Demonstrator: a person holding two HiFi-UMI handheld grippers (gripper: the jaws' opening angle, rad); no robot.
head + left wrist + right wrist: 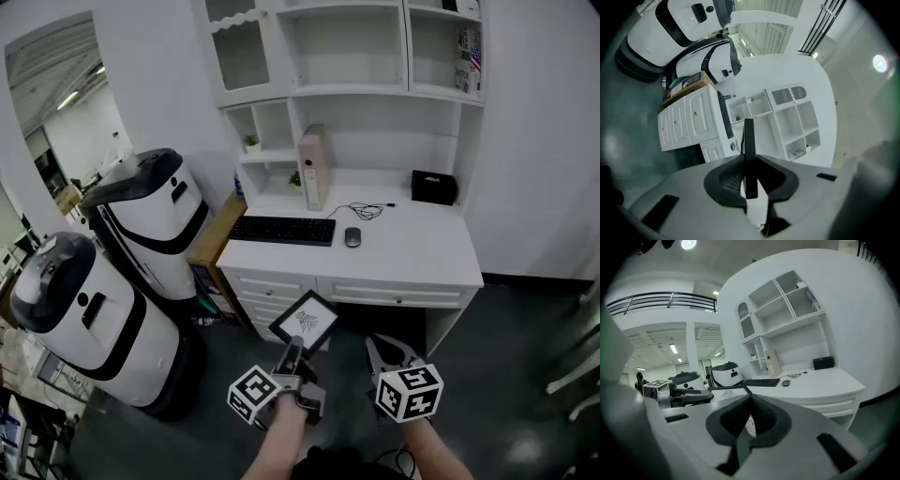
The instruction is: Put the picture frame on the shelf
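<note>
Our two grippers sit closest to us, low in the head view. We have the left gripper [293,353] pinching the picture frame [305,322] by its bottom edge. The frame sticks up in the air in front of the white desk [412,258] and does not touch it. We have the right gripper [377,347] just beside it, with its jaws pressed together and nothing in them. We think the frame is thin, light and stiff. Its front may be glass, so it could crack if we bump it. Held at one edge, it may tip or slip, so we think the black rim is the best place to hold, not the middle. We count one picture frame, two grippers, one keyboard [284,230], one mouse [352,237], one black box [434,187], two little plants [250,142] and two big white robots [150,211]. We see the shelf [347,90] high above the desk, well apart from the frame
</note>
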